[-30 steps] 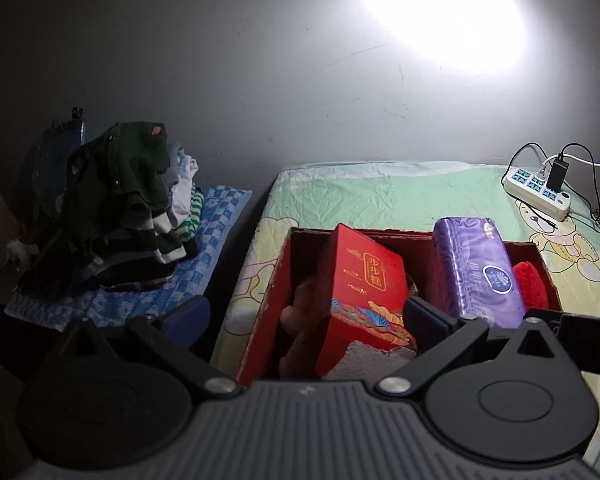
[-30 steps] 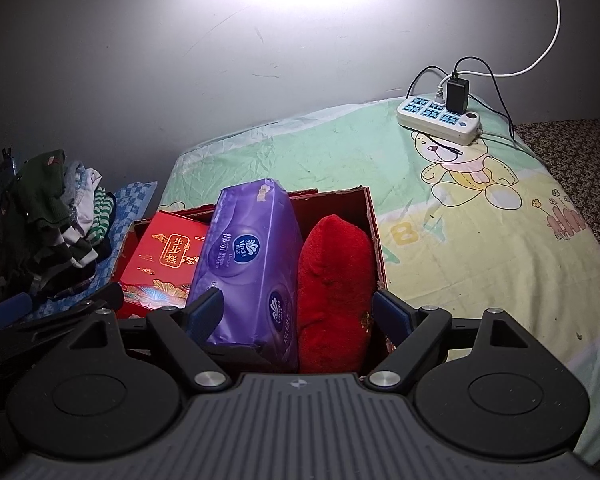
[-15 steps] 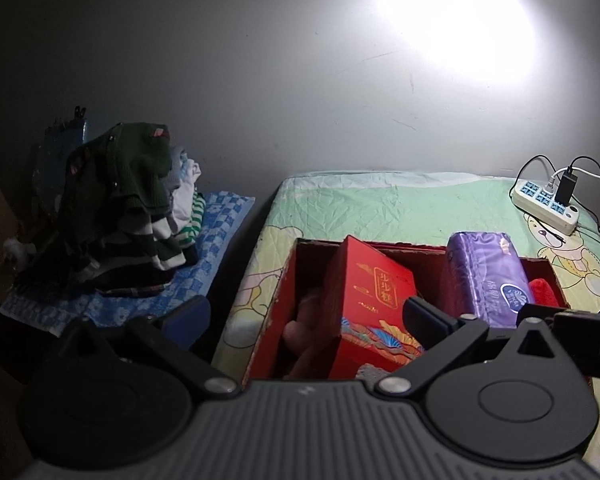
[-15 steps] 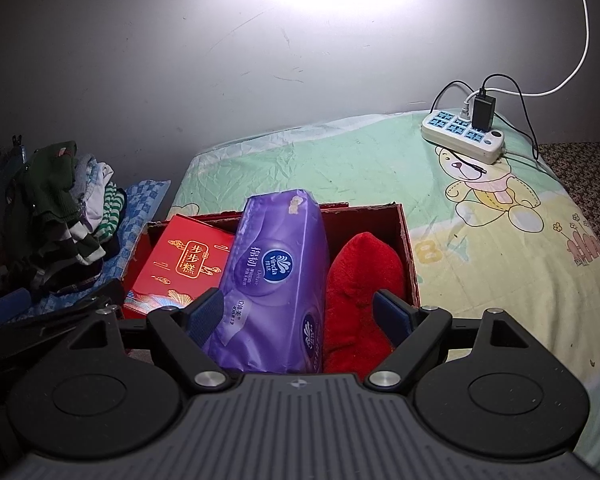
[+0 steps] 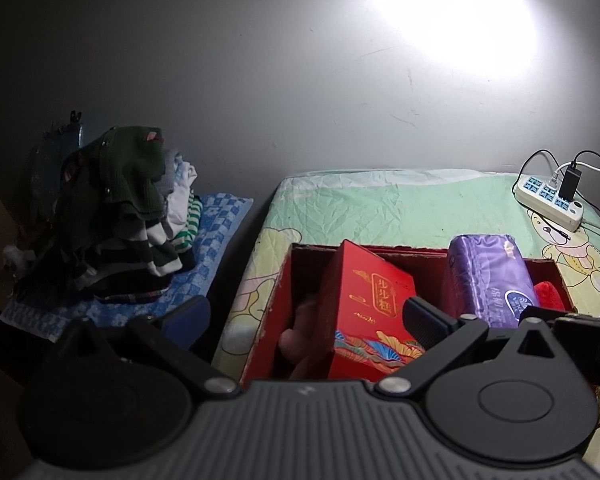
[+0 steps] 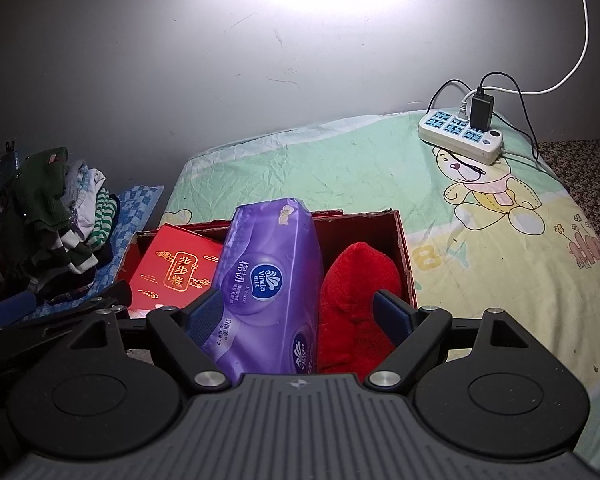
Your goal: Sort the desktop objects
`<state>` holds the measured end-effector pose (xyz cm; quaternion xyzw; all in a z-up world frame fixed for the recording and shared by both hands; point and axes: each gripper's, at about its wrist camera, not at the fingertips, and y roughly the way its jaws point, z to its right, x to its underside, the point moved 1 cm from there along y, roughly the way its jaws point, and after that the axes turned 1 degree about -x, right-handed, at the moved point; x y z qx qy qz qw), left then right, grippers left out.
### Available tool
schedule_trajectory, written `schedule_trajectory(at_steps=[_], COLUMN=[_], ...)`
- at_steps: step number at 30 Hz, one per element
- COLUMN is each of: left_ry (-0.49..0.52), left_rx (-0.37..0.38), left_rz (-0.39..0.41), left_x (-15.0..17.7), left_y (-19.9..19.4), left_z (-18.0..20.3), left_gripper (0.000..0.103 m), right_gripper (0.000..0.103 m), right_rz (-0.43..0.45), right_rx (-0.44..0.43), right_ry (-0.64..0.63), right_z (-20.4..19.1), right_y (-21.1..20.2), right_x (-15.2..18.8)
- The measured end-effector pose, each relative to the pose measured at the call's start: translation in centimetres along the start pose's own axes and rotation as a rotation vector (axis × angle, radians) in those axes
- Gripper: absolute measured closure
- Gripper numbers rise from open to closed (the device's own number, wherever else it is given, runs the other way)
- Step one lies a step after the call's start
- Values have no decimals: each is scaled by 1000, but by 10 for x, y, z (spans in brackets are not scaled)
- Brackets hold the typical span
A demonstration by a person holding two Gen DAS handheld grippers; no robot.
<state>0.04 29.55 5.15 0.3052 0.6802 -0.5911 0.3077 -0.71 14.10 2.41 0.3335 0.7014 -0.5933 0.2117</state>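
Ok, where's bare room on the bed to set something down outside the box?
Free: the green sheet between the red box and the wall, and the yellow stretch right of the box, below the power strip. Crowded: inside the box, where the red carton, purple tissue pack and red plush lie side by side.

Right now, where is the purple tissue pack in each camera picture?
Left wrist view: the purple tissue pack sits right of centre, inside the red box.
Right wrist view: the pack is in the centre foreground.
Shared landmark: the white power strip on the bedsheet.
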Motion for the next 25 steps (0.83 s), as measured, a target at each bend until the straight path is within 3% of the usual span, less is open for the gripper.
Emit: schedule_trajectory(at_steps=[15,25], left_ry=[27,24], left_rx=[53,29], left_rz=[7,-13], left_x=[-2,-1], left_y=[6,15], left_z=[1,-3], left_gripper=[1,1], right_gripper=[19,19], right_rz=[53,41], right_rx=[17,2], right_ry=[16,17], right_z=[-1,-6], right_y=[-14,-3], right_x=[2,0])
